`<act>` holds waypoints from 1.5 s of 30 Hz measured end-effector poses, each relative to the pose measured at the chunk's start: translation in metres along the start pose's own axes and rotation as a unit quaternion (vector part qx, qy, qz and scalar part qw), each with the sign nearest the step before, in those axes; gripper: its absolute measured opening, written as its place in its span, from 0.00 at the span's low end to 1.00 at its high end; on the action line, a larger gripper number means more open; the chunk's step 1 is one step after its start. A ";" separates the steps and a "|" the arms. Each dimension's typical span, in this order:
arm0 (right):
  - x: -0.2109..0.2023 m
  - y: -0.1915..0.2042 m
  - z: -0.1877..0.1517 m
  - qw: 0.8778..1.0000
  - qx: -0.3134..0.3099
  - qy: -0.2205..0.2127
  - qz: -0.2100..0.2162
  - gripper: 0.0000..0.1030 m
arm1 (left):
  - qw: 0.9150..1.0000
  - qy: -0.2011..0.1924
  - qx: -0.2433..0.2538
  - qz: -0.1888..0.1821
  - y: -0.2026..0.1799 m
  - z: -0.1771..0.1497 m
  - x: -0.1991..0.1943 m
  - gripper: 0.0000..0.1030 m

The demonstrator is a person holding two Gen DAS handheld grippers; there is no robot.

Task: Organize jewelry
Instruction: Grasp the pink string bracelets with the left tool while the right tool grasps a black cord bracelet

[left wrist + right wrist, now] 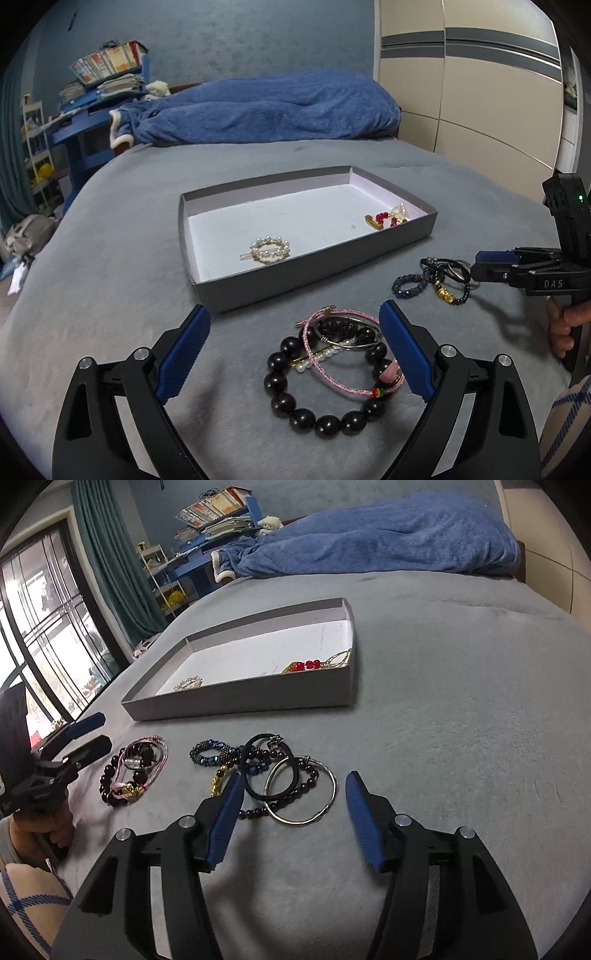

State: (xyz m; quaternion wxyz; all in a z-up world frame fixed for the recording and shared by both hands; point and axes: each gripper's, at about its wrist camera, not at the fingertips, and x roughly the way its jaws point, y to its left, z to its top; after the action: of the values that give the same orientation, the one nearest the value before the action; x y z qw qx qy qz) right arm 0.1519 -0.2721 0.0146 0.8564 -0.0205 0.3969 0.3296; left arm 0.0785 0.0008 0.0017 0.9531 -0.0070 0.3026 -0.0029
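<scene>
Here, tray (236, 291): a shallow grey cardboard box with a white floor is lying on the grey bedspread (110, 258), its long axis running left to right and slanting away toward the right in the left wrist view.
Pearl hair clip (266, 251): a ring of pearls on a gold pin is sitting in the tray's near left part, the pin lying roughly crosswise.
Red-bead piece (386, 218): red beads with gold parts are resting in the tray's far right corner.
Left gripper (295, 350): its blue-padded jaws are standing spread wide, touching nothing, flanking the nearer pile.
Dark bead bracelet (295, 410): big glossy dark beads are forming a loop on the bedspread in front of the tray, with a pink cord bracelet (314, 354), a silver bangle and small pearls lying across it.
Second pile (258, 771): a blue beaded ring (210, 755), a black hair tie (271, 771), a silver bangle (303, 790) and a dark bead strand are overlapping to the right of the first pile.
Right gripper (295, 812): its jaws are spread apart, gripping nothing, hanging just short of the bangle.
Background: a blue blanket (266, 107) is lying bunched at the far end of the bed.
</scene>
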 end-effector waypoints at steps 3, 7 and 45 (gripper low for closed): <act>-0.003 0.008 0.000 1.000 -0.022 -0.011 -0.008 0.56 | 1.000 0.002 0.003 -0.005 0.000 -0.001 0.000 0.90; 0.010 0.026 0.004 0.998 -0.065 0.008 -0.016 0.56 | 1.000 0.007 0.011 -0.004 -0.003 -0.001 0.002 0.90; -0.019 0.011 0.001 0.998 0.009 -0.059 0.021 0.04 | 0.991 0.098 0.081 -0.028 -0.031 -0.006 0.043 0.65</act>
State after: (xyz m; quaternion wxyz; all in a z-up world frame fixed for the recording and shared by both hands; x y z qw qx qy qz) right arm 0.1372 -0.2732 0.0314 0.8712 0.0149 0.3491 0.3448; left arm 0.1100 -0.0309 -0.0280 0.9158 0.0620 0.3930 -0.0548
